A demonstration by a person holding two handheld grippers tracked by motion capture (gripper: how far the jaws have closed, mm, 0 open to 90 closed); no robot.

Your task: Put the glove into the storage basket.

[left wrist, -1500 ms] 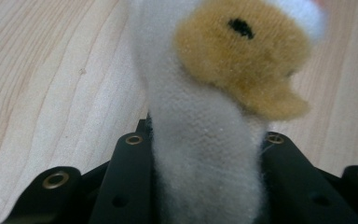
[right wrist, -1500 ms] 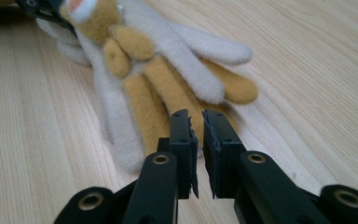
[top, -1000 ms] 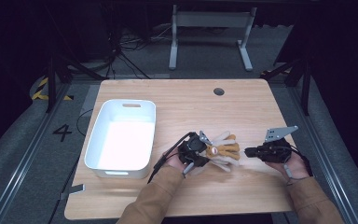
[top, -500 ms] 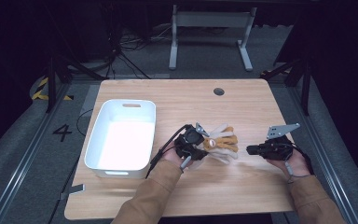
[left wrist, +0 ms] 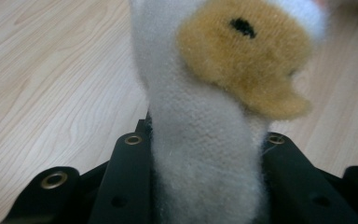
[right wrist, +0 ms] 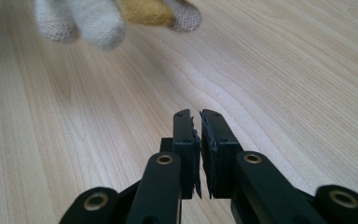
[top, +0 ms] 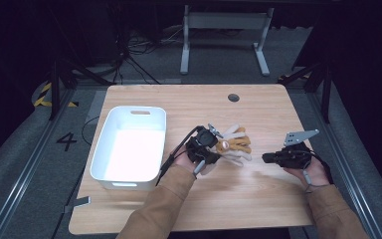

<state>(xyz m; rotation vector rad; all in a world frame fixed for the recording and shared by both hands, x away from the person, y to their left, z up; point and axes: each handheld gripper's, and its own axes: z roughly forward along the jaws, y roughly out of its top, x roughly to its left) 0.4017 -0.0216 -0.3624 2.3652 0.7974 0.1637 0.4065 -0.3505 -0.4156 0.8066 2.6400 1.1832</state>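
Note:
A white and tan fuzzy fabric item [top: 235, 145] sits at the middle of the wooden table [top: 258, 199]. My left gripper [top: 218, 149] is shut on its white end, and the rest spreads out to the right. In the left gripper view the white knit [left wrist: 205, 154] fills the gap between the jaws of the left gripper [left wrist: 205, 140], with a tan patch and black dot above. My right gripper [top: 265, 158] rests low over the table to the right, pointing at the fabric, apart from it. In the right gripper view the right gripper [right wrist: 196, 116] is shut on nothing, and the fabric's ends [right wrist: 98, 18] lie ahead.
A white plastic bin [top: 97, 158] stands on the left part of the table, beside my left hand. A dark round cable hole [top: 233, 97] is in the tabletop at the back. Bare wood lies in front of and between the hands.
My left gripper has risen a little with the fabric item in it. The right gripper has stayed about where it was.

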